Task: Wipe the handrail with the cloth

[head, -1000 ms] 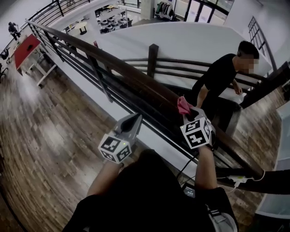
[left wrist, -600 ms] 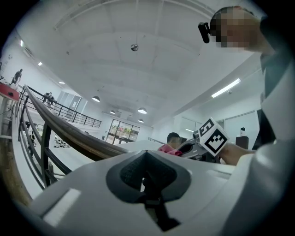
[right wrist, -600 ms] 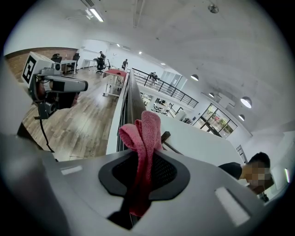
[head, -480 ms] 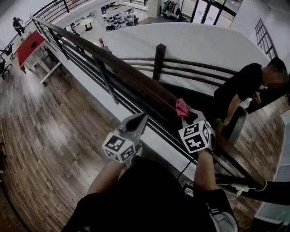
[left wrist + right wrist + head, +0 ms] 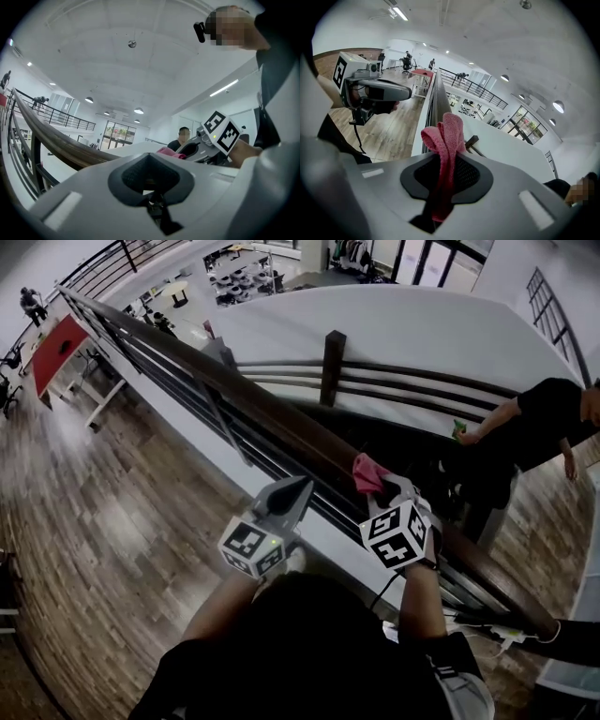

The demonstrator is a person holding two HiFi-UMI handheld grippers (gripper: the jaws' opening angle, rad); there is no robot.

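Right gripper (image 5: 379, 486): jaws are closed on the pink cloth (image 5: 367, 472), which is pinched between them and sticks out past the tips.
Left gripper (image 5: 292, 489): jaws are shut together and nothing is held; it is kept lower left of the right one.
Handrail (image 5: 281, 415): the long axis is laid from upper left to lower right of the frame.
Cloth to rail: the cloth seems pressed on the rail top at centre frame; contact cannot be confirmed.
Nearer hand: the right.
Obstacles: none are seen along the rail; a person (image 5: 548, 418) is seen at the right edge, well apart.
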